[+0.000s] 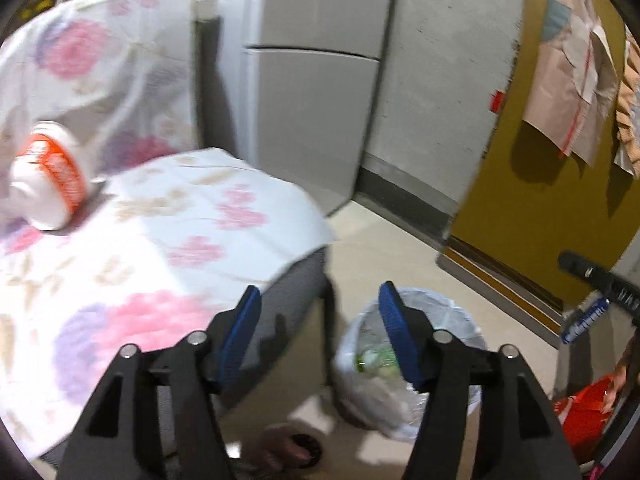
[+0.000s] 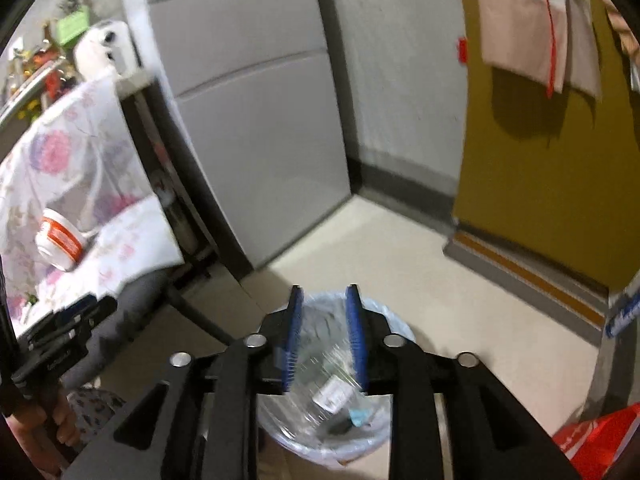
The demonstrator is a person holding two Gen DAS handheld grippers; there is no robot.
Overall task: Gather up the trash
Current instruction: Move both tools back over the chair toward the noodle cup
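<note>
A white bin lined with a clear bag (image 1: 404, 364) stands on the pale floor, with trash inside. My left gripper (image 1: 318, 300) is open and empty, above the chair edge to the left of the bin. My right gripper (image 2: 325, 300) is shut on a clear crumpled plastic bottle (image 2: 326, 364), held right over the bin (image 2: 320, 432). An orange and white cup (image 1: 48, 176) lies on its side on the floral cloth; it also shows in the right wrist view (image 2: 60, 242).
A chair covered with floral cloth (image 1: 132, 240) is at the left. A grey cabinet (image 1: 308, 92) stands behind it, a yellow door (image 1: 532, 200) at the right. A red bag (image 1: 584, 412) lies on the floor at the right. A slipper (image 1: 292, 448) lies below.
</note>
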